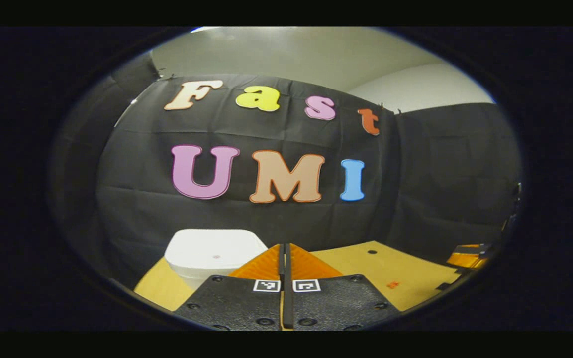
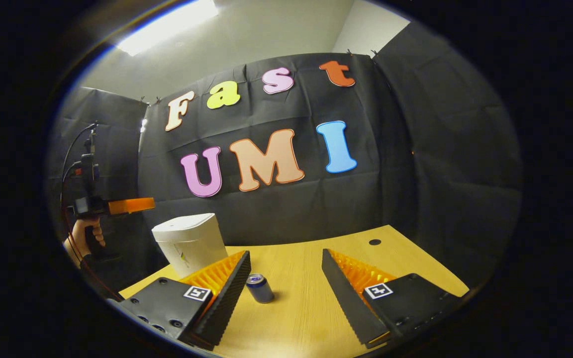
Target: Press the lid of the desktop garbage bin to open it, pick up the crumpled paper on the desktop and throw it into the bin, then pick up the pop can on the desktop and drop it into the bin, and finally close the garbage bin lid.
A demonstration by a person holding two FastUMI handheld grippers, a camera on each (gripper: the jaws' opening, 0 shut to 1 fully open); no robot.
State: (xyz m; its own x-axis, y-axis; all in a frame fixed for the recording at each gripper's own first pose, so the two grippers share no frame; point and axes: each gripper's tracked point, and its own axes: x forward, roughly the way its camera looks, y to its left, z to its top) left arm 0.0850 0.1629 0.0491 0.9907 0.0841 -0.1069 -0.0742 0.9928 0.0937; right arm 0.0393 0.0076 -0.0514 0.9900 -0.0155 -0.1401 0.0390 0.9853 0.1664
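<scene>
Wooden and pale, the surface [image 2: 311, 298] runs back to the black cloth wall, its near edge cut off in both views. On its left part stands the white garbage bin [image 2: 189, 243], lid down; in the left gripper view its lower front is hidden behind the left hand-held gripper [image 1: 284, 258], whose two fingers lie pressed together with nothing between them, held above the surface just right of the bin. In the right gripper view that same gripper appears far left, gripped by a hand [image 2: 90, 236] partly cut off at the edge. The right hand-held gripper [image 2: 286, 271] is spread wide and empty, its fingers apart from everything. Between them, nearer the left finger, the pop can [image 2: 259, 288] stands upright on the surface, in front and to the right of the bin.
</scene>
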